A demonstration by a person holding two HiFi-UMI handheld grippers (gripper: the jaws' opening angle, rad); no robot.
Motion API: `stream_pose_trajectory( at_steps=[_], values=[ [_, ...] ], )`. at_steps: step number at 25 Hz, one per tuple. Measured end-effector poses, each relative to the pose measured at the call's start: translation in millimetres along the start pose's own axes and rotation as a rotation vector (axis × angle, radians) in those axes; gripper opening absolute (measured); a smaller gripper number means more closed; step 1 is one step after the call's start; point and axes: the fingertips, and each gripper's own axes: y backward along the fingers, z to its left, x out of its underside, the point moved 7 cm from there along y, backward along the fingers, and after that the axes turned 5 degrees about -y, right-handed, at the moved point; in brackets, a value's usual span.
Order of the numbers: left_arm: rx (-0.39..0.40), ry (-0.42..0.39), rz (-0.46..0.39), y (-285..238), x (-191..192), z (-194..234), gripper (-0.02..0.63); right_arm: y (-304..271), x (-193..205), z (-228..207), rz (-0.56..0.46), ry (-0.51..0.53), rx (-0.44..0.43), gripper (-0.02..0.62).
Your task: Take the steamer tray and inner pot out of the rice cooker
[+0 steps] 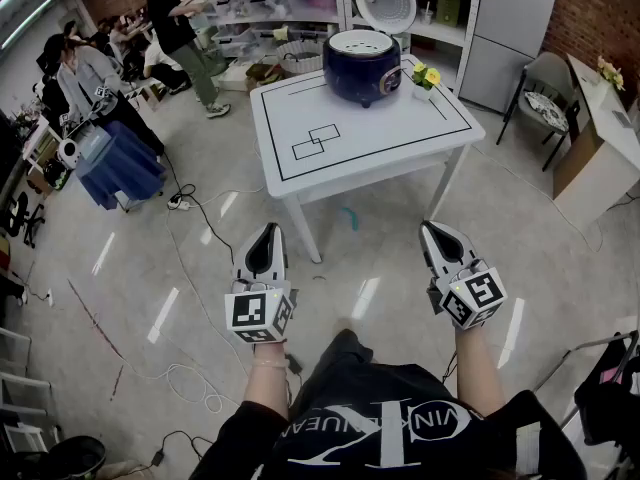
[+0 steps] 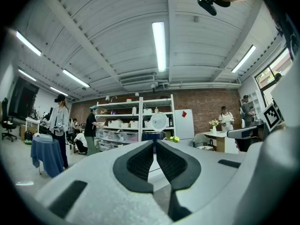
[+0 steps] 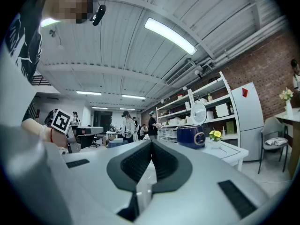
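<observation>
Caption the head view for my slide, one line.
Both shut and empty, the left gripper and right gripper hang short of the table bearing the open rice cooker.

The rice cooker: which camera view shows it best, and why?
The head view: the rice cooker stands on the white table, lid up, seen from above. The right gripper view shows it small, side-on; the left gripper view, partly hidden behind the jaws.
</observation>
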Motion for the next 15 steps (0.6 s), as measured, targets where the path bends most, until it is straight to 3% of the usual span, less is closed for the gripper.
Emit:
stream_pose_trajectory(
  at_steps=[15],
  values=[
    [0.017,0.023,0.012,-0.1,3.9,-2.6,0.021,4.2,7.3,0.0,0.020,0.000,0.001,-0.002]
  ],
)
